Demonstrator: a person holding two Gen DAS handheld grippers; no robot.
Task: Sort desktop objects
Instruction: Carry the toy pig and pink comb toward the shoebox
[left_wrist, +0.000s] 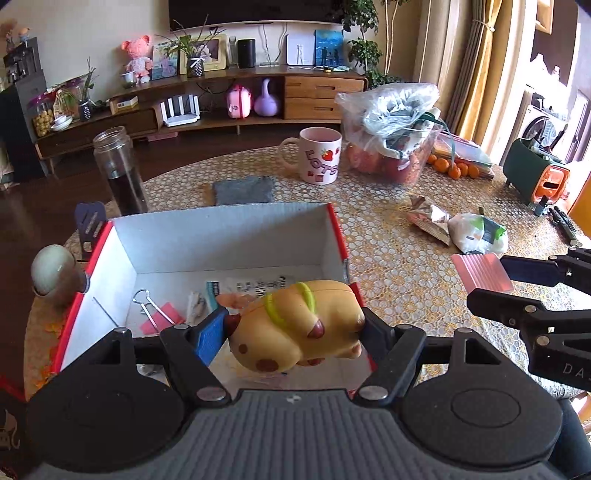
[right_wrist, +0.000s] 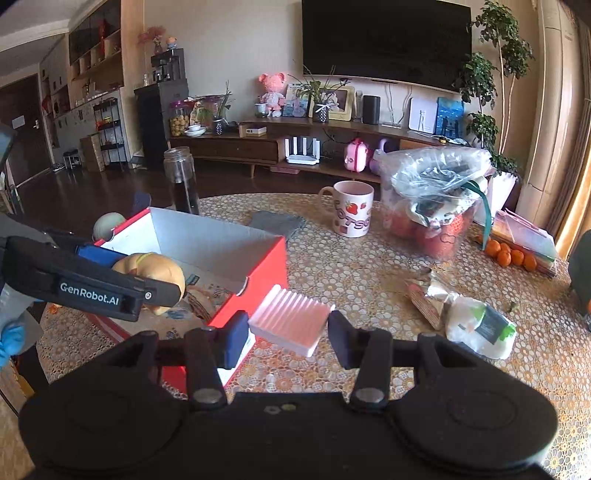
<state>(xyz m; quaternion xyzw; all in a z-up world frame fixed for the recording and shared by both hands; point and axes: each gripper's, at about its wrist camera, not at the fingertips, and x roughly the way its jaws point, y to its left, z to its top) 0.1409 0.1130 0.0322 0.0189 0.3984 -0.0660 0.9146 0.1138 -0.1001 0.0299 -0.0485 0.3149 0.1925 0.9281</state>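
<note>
Landmark: the red box (left_wrist: 341, 236), white inside, sitting open-topped on the patterned tabletop (left_wrist: 388, 266)

- Left of the box, just beside its left wall: a pale egg-shaped object (left_wrist: 50, 267) on a dark stand
- Behind the box's left corner: a glass bottle (left_wrist: 118, 170) holding dark liquid, standing upright
- Behind the box's far wall: a grey cloth (left_wrist: 243, 189) lying flat
- Inside the box, on its floor: a metal binder clip (left_wrist: 147, 308), a pink slip (left_wrist: 166, 317) and printed paper packets (left_wrist: 240, 286)
- Above the box's near right corner: the left hand-held gripper (left_wrist: 295, 328) is clenching a yellow toy animal (left_wrist: 295, 325) with brown spots and a green band, one pad pressing on each end; the toy is hanging clear of the box floor
- Behind the box, to its right: a pink-lined mug (left_wrist: 319, 157) with strawberry print, standing upright
- Just right of the box's red outer wall: the right hand-held gripper (right_wrist: 288, 330) is grasping a pink ribbed block (right_wrist: 291, 319) with a white underside, held tilted above the tabletop
- Further right of the box: a clear plastic bag (left_wrist: 391, 125) of red fruit and papers, a crumpled foil wrapper (left_wrist: 428, 219), a white packet (left_wrist: 478, 232) with green print, and a row of small oranges (left_wrist: 454, 168)
- Far right of the box, at the tabletop's edge: a green and orange case (left_wrist: 535, 173)
</note>
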